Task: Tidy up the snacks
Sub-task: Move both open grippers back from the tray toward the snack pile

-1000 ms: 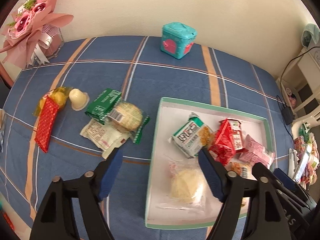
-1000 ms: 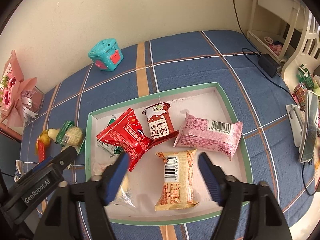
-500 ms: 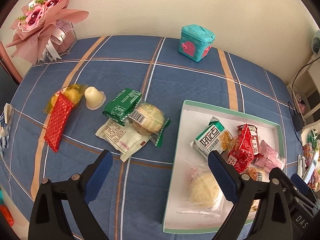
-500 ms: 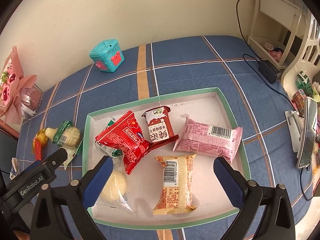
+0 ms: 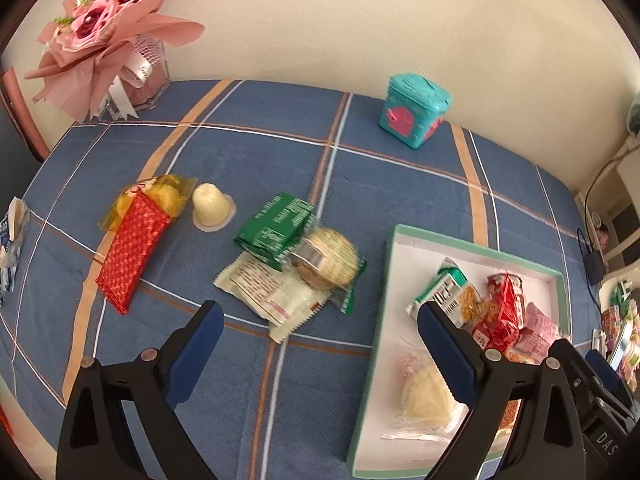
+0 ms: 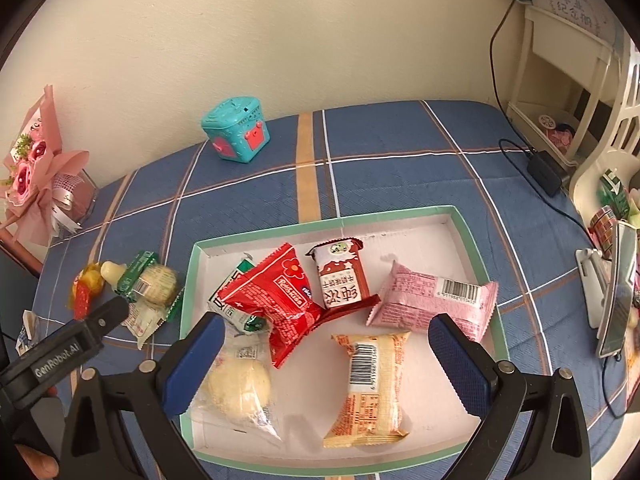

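Note:
A white tray with a green rim (image 6: 472, 236) holds several snacks: a red packet (image 6: 280, 296), a brown-red packet (image 6: 340, 276), a pink packet (image 6: 432, 300), an orange-cream packet (image 6: 372, 388) and a wrapped bun (image 6: 236, 388). My right gripper (image 6: 326, 322) hovers open above them, empty. Left of the tray (image 5: 390, 248), loose on the cloth, lie a green packet (image 5: 276, 228), a round cake (image 5: 328, 256), a white packet (image 5: 272, 292), a jelly cup (image 5: 210, 206), a red patterned packet (image 5: 134, 248) and a yellow snack (image 5: 160, 196). My left gripper (image 5: 320, 312) is open and empty just in front of the white packet.
A teal toy box (image 5: 414, 114) stands at the back by the wall and a pink bouquet (image 5: 104, 36) at the back left. A blue-white packet (image 5: 12, 240) lies at the left edge. A phone on a stand (image 6: 616, 300), a charger (image 6: 544, 172) and shelves crowd the right side.
Both grippers' jaws have spread wider. My left gripper has shifted left, from over the tray's near corner to the cloth by the loose snacks. The right gripper has stayed over the tray.

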Demonstrator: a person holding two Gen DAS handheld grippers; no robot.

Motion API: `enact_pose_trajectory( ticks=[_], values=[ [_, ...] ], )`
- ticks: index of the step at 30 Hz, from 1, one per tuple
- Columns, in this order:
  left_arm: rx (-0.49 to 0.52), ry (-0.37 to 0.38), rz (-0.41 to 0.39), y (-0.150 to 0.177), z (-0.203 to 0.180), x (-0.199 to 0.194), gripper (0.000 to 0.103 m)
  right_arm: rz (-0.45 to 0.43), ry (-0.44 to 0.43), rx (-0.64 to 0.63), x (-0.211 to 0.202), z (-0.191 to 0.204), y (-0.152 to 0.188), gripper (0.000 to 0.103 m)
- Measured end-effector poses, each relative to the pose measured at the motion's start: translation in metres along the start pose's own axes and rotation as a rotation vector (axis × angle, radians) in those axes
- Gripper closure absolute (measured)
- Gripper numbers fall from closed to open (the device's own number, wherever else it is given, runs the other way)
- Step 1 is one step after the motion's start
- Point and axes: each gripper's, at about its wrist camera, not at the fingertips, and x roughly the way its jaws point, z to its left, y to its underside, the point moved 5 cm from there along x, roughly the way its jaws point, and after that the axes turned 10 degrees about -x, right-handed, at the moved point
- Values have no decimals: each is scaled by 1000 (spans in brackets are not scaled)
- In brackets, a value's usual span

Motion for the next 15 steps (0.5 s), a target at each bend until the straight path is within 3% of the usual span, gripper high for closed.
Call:
enact_pose_trajectory(
  ticks=[11,15],
  values=[
    [-97,-15,-46,-26,65,-3,5,-23,-60,-39,10,45,-6,0],
    [-117,-69,-89,-38,91,-9,5,-50,-84,-102,12,77,-11,0]
  ],
)
